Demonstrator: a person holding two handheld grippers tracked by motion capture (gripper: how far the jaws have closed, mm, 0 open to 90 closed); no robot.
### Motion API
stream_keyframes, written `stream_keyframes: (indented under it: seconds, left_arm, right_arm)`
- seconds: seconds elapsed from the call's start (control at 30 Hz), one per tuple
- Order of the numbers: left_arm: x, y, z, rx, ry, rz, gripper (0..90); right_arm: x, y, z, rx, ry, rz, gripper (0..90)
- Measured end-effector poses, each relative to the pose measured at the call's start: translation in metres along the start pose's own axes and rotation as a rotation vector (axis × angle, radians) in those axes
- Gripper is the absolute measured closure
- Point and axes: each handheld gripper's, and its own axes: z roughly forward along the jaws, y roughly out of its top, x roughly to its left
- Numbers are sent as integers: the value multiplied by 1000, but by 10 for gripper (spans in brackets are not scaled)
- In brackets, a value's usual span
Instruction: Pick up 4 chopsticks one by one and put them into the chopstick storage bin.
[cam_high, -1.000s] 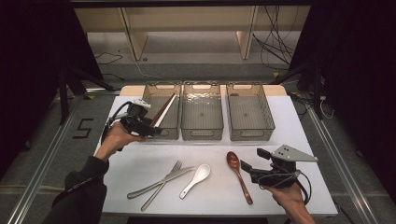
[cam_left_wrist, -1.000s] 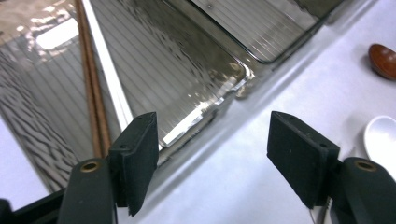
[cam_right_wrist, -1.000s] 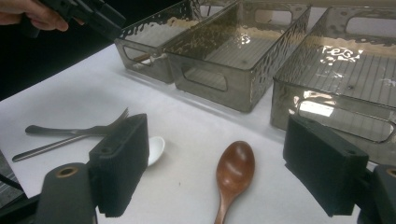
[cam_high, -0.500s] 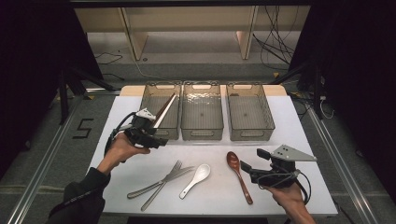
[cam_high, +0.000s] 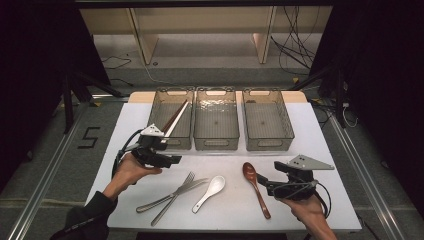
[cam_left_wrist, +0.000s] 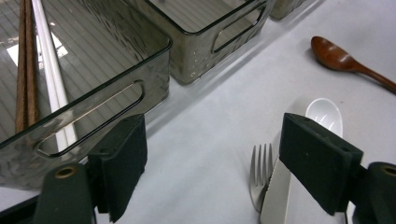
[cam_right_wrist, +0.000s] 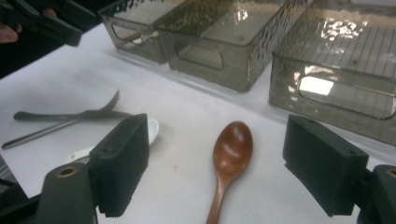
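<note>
Three smoky clear bins stand in a row at the back of the white table. The left bin holds brown and white chopsticks leaning on its front rim. My left gripper is open and empty, just in front of that bin, above a fork and a knife. A white spoon lies mid-table. My right gripper stands open around the handle of a brown wooden spoon.
The middle bin and right bin look empty. Floor rails and a "5" marking lie left of the table; wooden shelving and cables sit behind it.
My left gripper has drawn back from the left bin toward the table's front, down over the fork and knife. The right gripper has stayed still by the wooden spoon.
</note>
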Motion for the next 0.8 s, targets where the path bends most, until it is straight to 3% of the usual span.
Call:
stream_keyframes:
  seconds: [0.47,0.8]
  left_arm:
    - [-17,-6,-4,-13,-37,-27,196]
    - [-31,-13,1,38,-38,-37,195]
  right_arm:
    - [-1,-5,15,151,-41,-28,234]
    - [1,-5,18,170,-30,-48,234]
